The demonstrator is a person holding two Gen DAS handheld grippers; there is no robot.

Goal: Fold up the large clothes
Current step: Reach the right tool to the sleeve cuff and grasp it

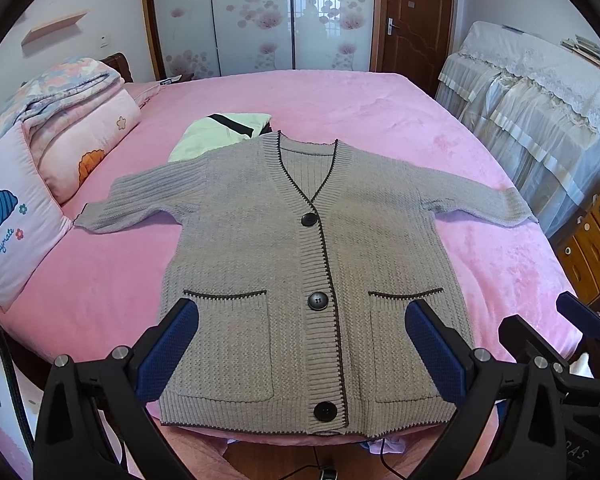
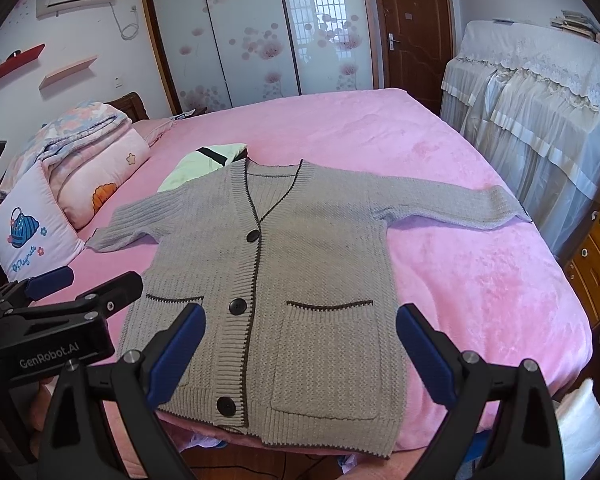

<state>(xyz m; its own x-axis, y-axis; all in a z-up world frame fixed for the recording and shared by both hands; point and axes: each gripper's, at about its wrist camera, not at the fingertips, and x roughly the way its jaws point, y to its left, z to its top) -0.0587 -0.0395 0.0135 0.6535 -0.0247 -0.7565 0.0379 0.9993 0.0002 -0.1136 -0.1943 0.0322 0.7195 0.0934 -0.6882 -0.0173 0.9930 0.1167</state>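
Grey cardigan (image 1: 300, 272): lying flat, buttoned, sleeves spread on pink bed (image 1: 380, 112), prob. readied for folding; left gripper (image 1: 302, 344) & right gripper (image 2: 300, 348) hovering wide-open, empty, near hem.

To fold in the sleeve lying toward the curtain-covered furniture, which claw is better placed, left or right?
Probably the right claw. It hovers open over the grey knitted button-front cardigan's pocket on that side, and that sleeve stretches out on its side. The left claw, also open, sits over the middle buttons, farther from that sleeve.
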